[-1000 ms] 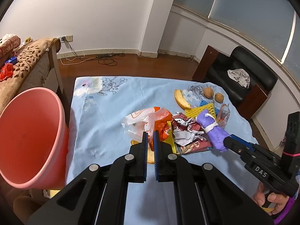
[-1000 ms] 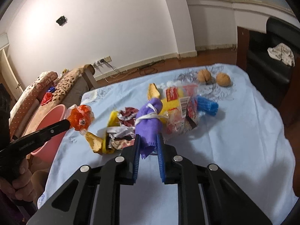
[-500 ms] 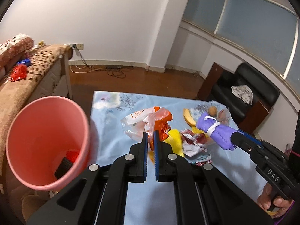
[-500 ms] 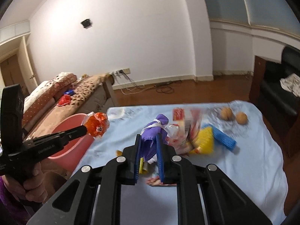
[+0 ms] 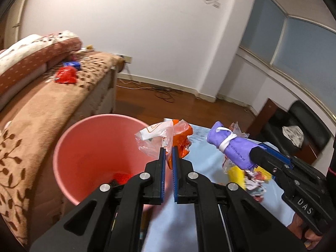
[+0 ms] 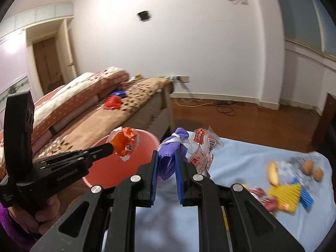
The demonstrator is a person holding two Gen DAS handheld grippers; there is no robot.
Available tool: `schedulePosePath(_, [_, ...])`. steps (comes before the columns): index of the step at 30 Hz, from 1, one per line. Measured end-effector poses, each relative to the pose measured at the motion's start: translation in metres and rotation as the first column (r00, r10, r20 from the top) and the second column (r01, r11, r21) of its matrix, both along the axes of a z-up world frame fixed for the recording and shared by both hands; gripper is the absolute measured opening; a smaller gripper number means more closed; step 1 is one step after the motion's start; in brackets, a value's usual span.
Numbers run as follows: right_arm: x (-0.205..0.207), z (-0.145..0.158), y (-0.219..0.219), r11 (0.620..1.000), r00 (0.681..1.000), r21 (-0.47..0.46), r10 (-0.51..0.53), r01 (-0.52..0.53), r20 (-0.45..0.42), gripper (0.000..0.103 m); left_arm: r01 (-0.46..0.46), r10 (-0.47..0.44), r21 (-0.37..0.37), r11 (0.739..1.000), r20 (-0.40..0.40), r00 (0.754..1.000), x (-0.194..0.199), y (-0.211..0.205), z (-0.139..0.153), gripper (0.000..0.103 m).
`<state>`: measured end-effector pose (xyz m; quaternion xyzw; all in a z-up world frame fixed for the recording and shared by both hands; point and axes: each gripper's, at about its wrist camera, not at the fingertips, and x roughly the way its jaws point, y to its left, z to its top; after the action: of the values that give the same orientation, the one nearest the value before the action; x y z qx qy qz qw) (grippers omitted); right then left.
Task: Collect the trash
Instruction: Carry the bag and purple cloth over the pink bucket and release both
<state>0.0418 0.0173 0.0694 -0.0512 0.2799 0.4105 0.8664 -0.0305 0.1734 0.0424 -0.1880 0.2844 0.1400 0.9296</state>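
Both grippers are loaded. Left gripper (image 5: 168, 147), black frame with blue pads, is pinched tight on a crumpled orange-and-clear plastic wrapper (image 5: 166, 134), and that wrapper hangs just over the near rim of the round pink plastic bin (image 5: 69, 138). Right gripper (image 6: 166, 157) is clamped on a rolled purple cloth bundle tied with a white band (image 6: 172, 147), and a clear crinkly snack packet with red print and a barcode (image 6: 203, 149) dangles against the bundle's right side; whether it is attached I cannot tell. From the left wrist the bundle (image 5: 231, 145) sticks out past the right gripper's tips, in the air above the counter's far edge.

Now by size. Biggest: the long sofa draped in a brown leaf-patterned blanket (image 5: 42, 109), running along the left with the bin standing against it. Next, the counter under its pale blue floral cloth (image 6: 252, 159), right beside the bin. Then the bin itself, something red and something dark lying at the bottom (image 5: 121, 177). Smaller stuff on the counter: a yellow mesh foam sleeve (image 6: 283, 195) overlapping a blue one (image 6: 304, 197), crumpled red-and-white wrappers (image 6: 264, 197) beside them, a banana peel piece (image 6: 273, 173), blurred, and two brown walnuts (image 6: 313, 169) side by side near the far right corner. A hand (image 6: 44, 212) in a purple sleeve grips the left handle.
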Motion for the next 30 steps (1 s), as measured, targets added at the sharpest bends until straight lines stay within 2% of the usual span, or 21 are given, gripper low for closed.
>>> schedulePosePath(6, [-0.008,-0.009,0.057,0.995,0.996,-0.049,0.083,-0.083,-0.010,0.014,-0.066,0.066,-0.026,0.997,-0.020,0.998,-0.014,0.031,-0.010,0.005])
schedulePosePath(13, [-0.011,-0.024,0.101,0.987,0.993,-0.103,0.120,-0.122,-0.020,0.014,-0.109,0.105,-0.053,0.993,-0.081,0.991,-0.020,0.059,-0.033,0.005])
schedulePosePath(23, [-0.006,-0.050,0.129,0.976,0.989,-0.167,0.133,-0.142,-0.063,0.014,-0.122,0.111,-0.084,0.989,-0.131,0.985,-0.021,0.080,-0.056,0.005])
schedulePosePath(30, [-0.005,-0.058,0.139,0.972,0.988,-0.187,0.133,-0.144,-0.073,0.014,-0.120,0.105,-0.096,0.988,-0.148,0.983,-0.019,0.087,-0.065,0.005])
